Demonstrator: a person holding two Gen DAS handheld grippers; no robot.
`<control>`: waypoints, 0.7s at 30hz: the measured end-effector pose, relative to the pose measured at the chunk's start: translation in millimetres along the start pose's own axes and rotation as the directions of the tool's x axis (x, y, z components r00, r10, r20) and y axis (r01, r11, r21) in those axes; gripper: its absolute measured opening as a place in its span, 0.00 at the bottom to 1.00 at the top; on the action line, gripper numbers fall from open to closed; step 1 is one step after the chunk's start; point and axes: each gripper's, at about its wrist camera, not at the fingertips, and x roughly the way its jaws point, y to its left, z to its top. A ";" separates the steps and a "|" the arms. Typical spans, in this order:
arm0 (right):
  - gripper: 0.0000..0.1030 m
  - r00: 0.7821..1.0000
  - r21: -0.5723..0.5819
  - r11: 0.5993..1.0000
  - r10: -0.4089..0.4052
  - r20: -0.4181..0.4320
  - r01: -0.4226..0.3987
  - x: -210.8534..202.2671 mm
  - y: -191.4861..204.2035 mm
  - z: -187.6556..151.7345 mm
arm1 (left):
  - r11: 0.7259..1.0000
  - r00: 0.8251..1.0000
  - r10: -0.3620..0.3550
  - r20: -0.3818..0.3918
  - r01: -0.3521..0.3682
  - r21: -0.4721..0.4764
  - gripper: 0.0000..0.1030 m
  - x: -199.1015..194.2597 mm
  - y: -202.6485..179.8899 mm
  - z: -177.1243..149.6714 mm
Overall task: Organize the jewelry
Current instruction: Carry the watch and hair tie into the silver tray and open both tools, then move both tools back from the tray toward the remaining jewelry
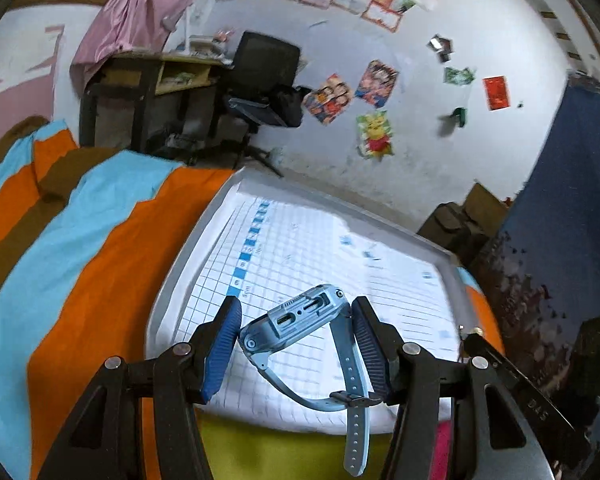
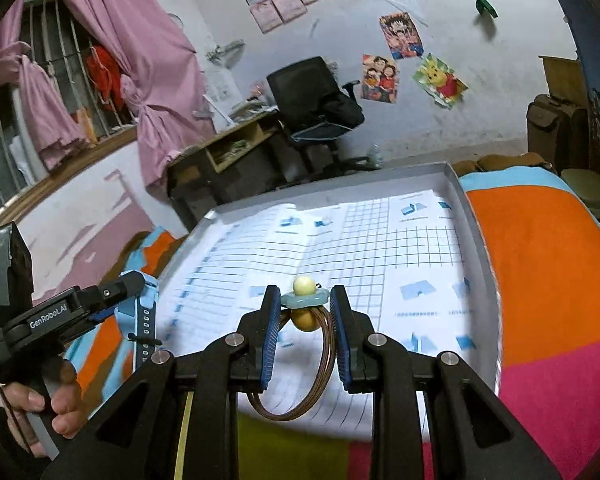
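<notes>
Left gripper [image 1: 296, 330]: clamped on blue watch [image 1: 300, 320]; set flat in tray [image 1: 188, 264], 12 o'clock
Right gripper [image 2: 305, 312]: pinching bead bracelet [image 2: 306, 320]; lower gently alongside, apart

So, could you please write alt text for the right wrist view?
The right gripper holds a brown hair tie with yellow beads above a shallow grey tray lined with printed paper on a striped bedspread. At left, the left gripper holds a blue watch.
</notes>
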 end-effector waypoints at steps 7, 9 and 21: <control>0.22 0.999 -0.041 0.998 -0.039 -0.033 0.037 32.2 -0.9 -9.8 | 0.998 0.997 0.068 -0.047 -0.068 0.001 0.55 33.9 5.6 -16.6; 0.26 0.998 -0.051 0.998 -0.051 -0.039 0.049 34.8 0.0 -12.0 | 0.996 0.996 0.085 -0.026 -0.085 0.014 0.72 32.1 3.0 -18.9; 0.66 0.984 -0.153 0.982 -0.086 0.157 0.110 -59.9 24.5 -12.1 | 0.992 0.977 0.067 0.201 -0.086 0.091 1.00 -55.9 -17.6 -33.3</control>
